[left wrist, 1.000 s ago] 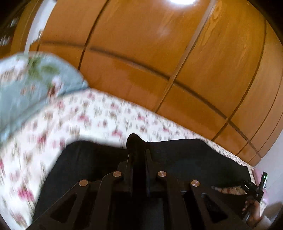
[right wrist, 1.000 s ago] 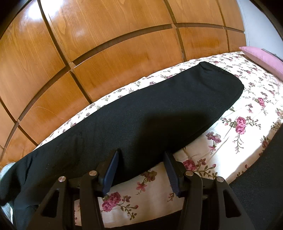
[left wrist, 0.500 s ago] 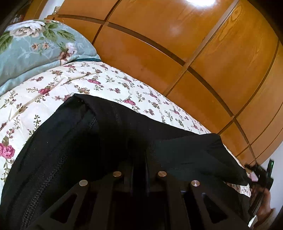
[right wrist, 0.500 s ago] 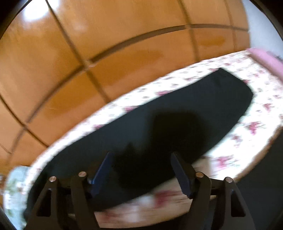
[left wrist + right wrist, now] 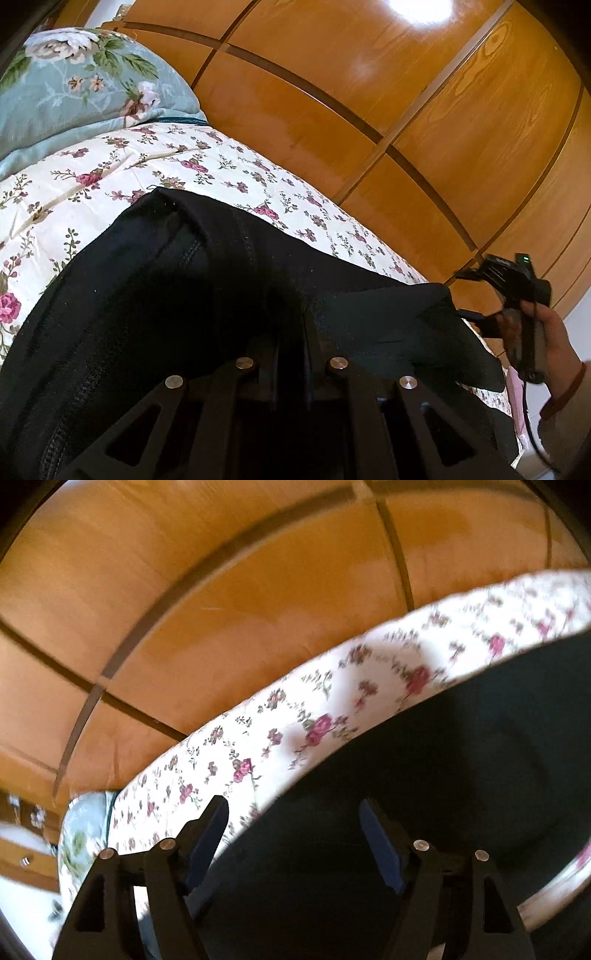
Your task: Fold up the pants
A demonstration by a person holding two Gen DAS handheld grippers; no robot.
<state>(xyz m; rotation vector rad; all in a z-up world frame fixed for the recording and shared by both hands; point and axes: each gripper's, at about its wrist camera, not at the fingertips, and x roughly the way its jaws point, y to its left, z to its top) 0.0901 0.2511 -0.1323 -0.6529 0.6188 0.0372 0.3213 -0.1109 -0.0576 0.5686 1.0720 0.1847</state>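
Black pants (image 5: 184, 295) lie on a floral bedsheet (image 5: 110, 173). My left gripper (image 5: 290, 332) is shut on the pants' fabric, its fingers buried in the dark cloth near the waistband. The right gripper shows at the right edge of the left wrist view (image 5: 517, 295), held in a hand, close to the pants' far edge. In the right wrist view my right gripper (image 5: 295, 823) is open and empty, just above the pants (image 5: 443, 775) near their edge on the sheet (image 5: 295, 716). This view is blurred.
A wooden wardrobe wall (image 5: 369, 92) runs along the bed's far side and also shows in the right wrist view (image 5: 221, 590). A blue-green floral pillow (image 5: 74, 85) lies at the bed's head, left.
My left gripper stays shut on the pants and has settled nearer the waistband. My right gripper has swung left and down toward the pants, still open.
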